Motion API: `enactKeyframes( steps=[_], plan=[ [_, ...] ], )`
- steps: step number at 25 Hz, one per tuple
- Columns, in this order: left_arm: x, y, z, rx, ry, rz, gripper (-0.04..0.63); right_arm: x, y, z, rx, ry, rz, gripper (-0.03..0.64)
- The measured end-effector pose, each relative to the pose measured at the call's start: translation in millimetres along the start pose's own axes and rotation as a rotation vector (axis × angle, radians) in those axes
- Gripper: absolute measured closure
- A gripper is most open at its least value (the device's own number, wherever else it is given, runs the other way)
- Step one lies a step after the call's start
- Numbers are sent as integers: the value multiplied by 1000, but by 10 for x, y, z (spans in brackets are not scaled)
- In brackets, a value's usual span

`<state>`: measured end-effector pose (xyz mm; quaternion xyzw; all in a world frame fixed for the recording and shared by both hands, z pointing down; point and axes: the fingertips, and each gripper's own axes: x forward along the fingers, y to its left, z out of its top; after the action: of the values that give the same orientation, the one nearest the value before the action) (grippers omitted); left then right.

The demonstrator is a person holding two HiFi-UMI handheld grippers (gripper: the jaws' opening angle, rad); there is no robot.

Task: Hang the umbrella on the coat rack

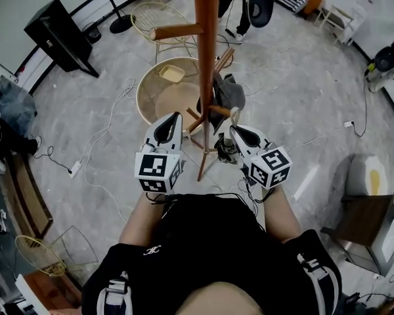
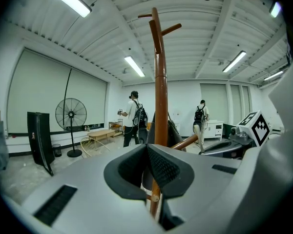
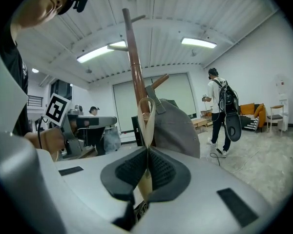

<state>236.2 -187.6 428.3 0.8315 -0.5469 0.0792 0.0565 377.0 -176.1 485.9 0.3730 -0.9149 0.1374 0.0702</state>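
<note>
The wooden coat rack (image 1: 207,58) rises straight ahead of me, its pole (image 2: 160,96) close to both grippers. A grey cloth item (image 1: 228,92) hangs on one of its pegs. My right gripper (image 1: 234,128) is shut on a beige strap loop (image 3: 145,113) that reaches up beside the pole (image 3: 135,67) and the grey item (image 3: 173,126). A dark folded bundle, apparently the umbrella (image 1: 225,147), hangs just under this gripper; only a black bit (image 3: 139,209) shows below the jaws. My left gripper (image 1: 177,115) is shut with nothing in it, left of the pole, near a short lower peg (image 2: 155,197).
A round beige table (image 1: 159,94) stands behind the rack, with a wire chair (image 1: 159,18) beyond it. A floor fan (image 2: 71,115) and a black box (image 1: 56,35) are at the far left. Cables and a power strip (image 1: 74,170) lie on the floor. People (image 1: 243,5) stand farther off.
</note>
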Motion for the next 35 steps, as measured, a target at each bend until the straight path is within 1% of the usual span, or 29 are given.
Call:
enactKeyframes(
  steps=[7,17,20,26,35],
  plan=[
    [10,-89,-20,-2,3,9,577,36,-44,-54,-20,36,32,597],
    [49,-34,-14,1,6,29,577,110,54,-51,-76,71,80,597],
    [40,1,-10,-2,5,36,577,141,20,-94,-63,94,72,597],
    [7,3,-34,-7,5,42,577,186,13,-159,-71,132,55,597],
    [-15,63,-89,-19,10,52,577,332,-92,-270,-48,180,-1,597]
  ],
)
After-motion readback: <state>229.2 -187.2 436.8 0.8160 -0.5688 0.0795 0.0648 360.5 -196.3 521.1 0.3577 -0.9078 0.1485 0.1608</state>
